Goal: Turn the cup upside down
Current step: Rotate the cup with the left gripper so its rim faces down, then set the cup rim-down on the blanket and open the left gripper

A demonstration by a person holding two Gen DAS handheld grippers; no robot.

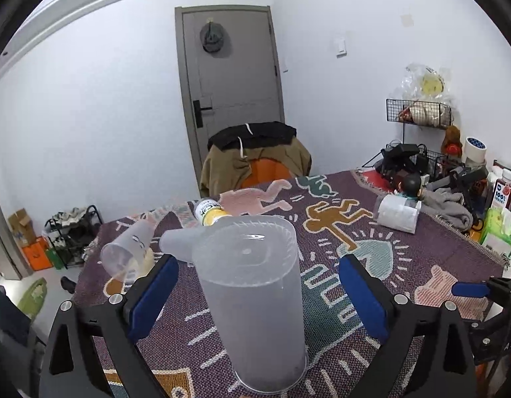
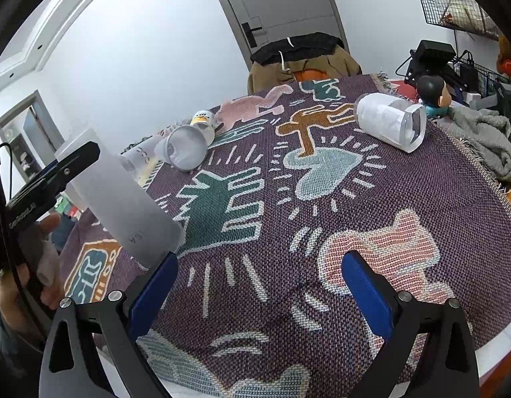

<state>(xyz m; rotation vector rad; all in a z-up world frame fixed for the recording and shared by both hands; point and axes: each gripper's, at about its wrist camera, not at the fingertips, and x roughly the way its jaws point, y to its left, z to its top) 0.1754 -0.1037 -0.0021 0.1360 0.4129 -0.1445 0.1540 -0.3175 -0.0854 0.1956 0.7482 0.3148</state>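
We judge the step in hand to be letting go of the cup (image 1: 252, 301) after the flip, and to do it well we want the left gripper (image 1: 257, 285) to draw straight back with its blue pads (image 1: 152, 295) kept spread, so neither one brushes the wall and tips the tall, light vessel. The frosted cup stands upside down on the woven patterned cloth (image 1: 371, 265), closed base up and wide rim down, directly between our left fingers and slightly ahead of them; we see a gap on each side, so the left jaws are spread apart and grip nothing. Because the rim sits on soft weave, we think a slow, level retreat is safer than lifting away. In the right wrist view the same cup (image 2: 123, 205) lies well off to the left of the right gripper (image 2: 258, 282), near its left pad, with the other tool beside it. Our right jaws are likewise spread wide and hold nothing, over bare cloth. Ahead and left of the left gripper, two smaller cups (image 1: 126, 252) and a yellow bottle (image 1: 209, 212) lie on their sides.
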